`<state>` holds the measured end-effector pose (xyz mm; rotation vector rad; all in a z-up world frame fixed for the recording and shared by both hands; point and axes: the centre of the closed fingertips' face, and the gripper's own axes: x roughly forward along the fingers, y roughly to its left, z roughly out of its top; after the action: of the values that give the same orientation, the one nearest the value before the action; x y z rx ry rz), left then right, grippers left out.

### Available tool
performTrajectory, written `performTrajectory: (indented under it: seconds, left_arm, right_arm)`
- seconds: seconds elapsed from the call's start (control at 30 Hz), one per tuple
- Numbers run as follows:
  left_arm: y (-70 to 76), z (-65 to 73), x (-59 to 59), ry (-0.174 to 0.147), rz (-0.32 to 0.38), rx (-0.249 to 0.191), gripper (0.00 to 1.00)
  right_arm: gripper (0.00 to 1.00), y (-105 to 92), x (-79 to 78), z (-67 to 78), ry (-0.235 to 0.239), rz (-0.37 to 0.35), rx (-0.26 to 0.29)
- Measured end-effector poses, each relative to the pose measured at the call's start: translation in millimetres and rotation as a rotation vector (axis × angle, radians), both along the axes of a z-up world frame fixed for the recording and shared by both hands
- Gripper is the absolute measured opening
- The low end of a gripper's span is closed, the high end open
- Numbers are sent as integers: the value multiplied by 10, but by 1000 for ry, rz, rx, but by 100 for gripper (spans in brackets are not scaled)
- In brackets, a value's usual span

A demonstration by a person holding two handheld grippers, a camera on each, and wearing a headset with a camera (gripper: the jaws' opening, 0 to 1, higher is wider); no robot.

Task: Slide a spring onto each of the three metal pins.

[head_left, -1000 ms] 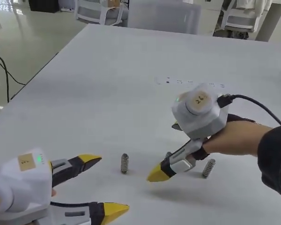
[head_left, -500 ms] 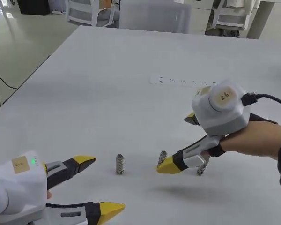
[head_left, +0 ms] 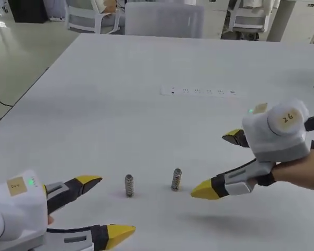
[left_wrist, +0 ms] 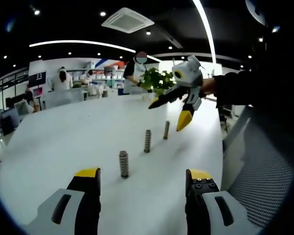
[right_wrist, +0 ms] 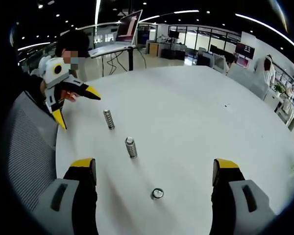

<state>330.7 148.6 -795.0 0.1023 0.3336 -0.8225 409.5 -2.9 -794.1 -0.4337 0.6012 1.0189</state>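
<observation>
The right claw [head_left: 215,163] hangs over the right side of the table [head_left: 146,78]. Its jaws are spread wide and grip nothing. In the right gripper view the right spring [right_wrist: 157,194] stands between the two jaws, seen end-on as a small ring and clear of both.

The middle spring [head_left: 176,179] stands upright just left of that claw's near yellow tip, apart from it. The left spring [head_left: 129,185] stands upright further left, so the three make a row. I cannot tell whether a pin runs inside any of them.

The left claw [head_left: 104,206] is at the near left, also spread wide and empty. Its far tip is near the left spring without touching it. In the left gripper view the row leads away from between its jaws toward the right claw.
</observation>
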Motion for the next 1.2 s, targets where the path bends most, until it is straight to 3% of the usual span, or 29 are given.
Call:
performTrajectory:
  seconds: [0.57,0.77,0.97,1.2]
  left_arm:
    - [-16,16,-4,6,-1,-3,66]
    - [-5,23,-3,10,6,-16,66]
    - [-9,19,-2,11,4,-14,66]
    - [-10,4,2,14,4,-15,67]
  right_arm:
    - [99,-159,-339,-17,-28,-18,109]
    - [99,-208,-405,-15,-55,-13,137]
    - [99,-251,-497,-86,-51,-8,139]
    - [99,-251,-493,-59,-67,-27,165]
